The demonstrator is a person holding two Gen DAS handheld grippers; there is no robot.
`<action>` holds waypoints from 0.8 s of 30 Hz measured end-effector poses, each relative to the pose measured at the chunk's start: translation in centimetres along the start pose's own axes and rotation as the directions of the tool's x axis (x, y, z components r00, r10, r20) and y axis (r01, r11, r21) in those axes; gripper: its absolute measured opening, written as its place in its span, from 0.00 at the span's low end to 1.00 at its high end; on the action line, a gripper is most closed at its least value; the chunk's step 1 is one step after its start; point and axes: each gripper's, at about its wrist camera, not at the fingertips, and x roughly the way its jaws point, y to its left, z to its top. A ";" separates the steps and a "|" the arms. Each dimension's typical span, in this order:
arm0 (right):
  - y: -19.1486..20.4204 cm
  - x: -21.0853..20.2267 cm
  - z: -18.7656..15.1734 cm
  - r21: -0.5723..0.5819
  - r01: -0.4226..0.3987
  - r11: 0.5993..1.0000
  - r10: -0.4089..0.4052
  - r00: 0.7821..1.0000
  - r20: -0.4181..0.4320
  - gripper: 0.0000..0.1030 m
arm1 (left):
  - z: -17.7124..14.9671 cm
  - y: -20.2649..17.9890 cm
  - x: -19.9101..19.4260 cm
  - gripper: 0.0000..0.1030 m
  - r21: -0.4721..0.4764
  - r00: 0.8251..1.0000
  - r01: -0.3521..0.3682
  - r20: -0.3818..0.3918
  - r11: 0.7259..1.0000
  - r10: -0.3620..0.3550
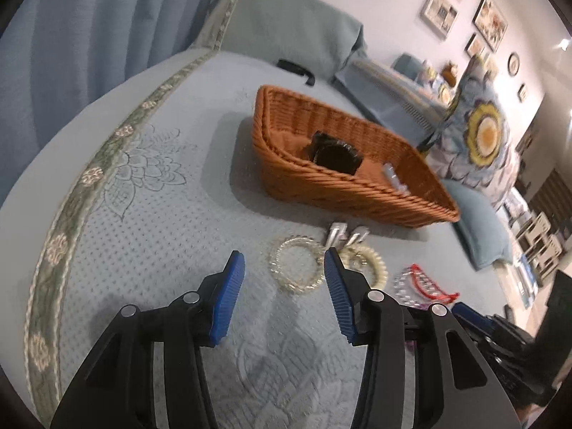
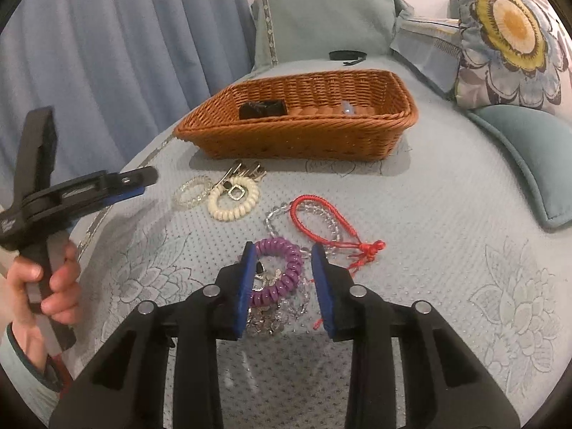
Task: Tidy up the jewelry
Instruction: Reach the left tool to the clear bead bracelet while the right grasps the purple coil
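Note:
A brown wicker basket (image 1: 343, 164) (image 2: 304, 128) stands on the bed and holds a black item (image 1: 334, 155) (image 2: 262, 109) and a small clear piece (image 2: 346, 108). My left gripper (image 1: 284, 264) is open and empty, just above a clear coil bracelet (image 1: 296, 268) (image 2: 191, 191). A cream coil bracelet (image 2: 232, 202) and silver clips (image 1: 345, 234) lie beside it. My right gripper (image 2: 283, 254) is open and straddles a purple coil bracelet (image 2: 280, 271). A red cord bracelet (image 2: 321, 223) and a clear bead bracelet (image 2: 275, 220) lie just beyond.
The grey-blue quilted bed cover (image 2: 447, 250) has a floral border at its left edge (image 1: 60, 236). Pillows (image 2: 507, 35) sit at the right, a black band (image 2: 346, 55) lies behind the basket, and blue curtains (image 2: 107, 53) hang at the left.

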 end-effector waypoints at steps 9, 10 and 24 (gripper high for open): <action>0.5 2.1 -0.2 -0.027 0.070 0.997 -0.071 0.996 -0.049 0.19 | 0.4 -0.1 3.4 0.38 0.029 0.996 -0.072 -0.044 0.997 0.073; 0.5 2.2 -0.2 -0.027 0.072 0.997 -0.073 0.996 -0.053 0.19 | 0.5 -0.4 3.6 0.38 0.041 0.996 -0.078 -0.047 0.996 0.080; 1.2 2.3 -0.2 -0.059 0.076 0.995 -0.079 0.995 -0.054 0.11 | -0.9 -3.4 4.0 0.08 0.203 0.978 -0.194 -0.039 0.960 0.206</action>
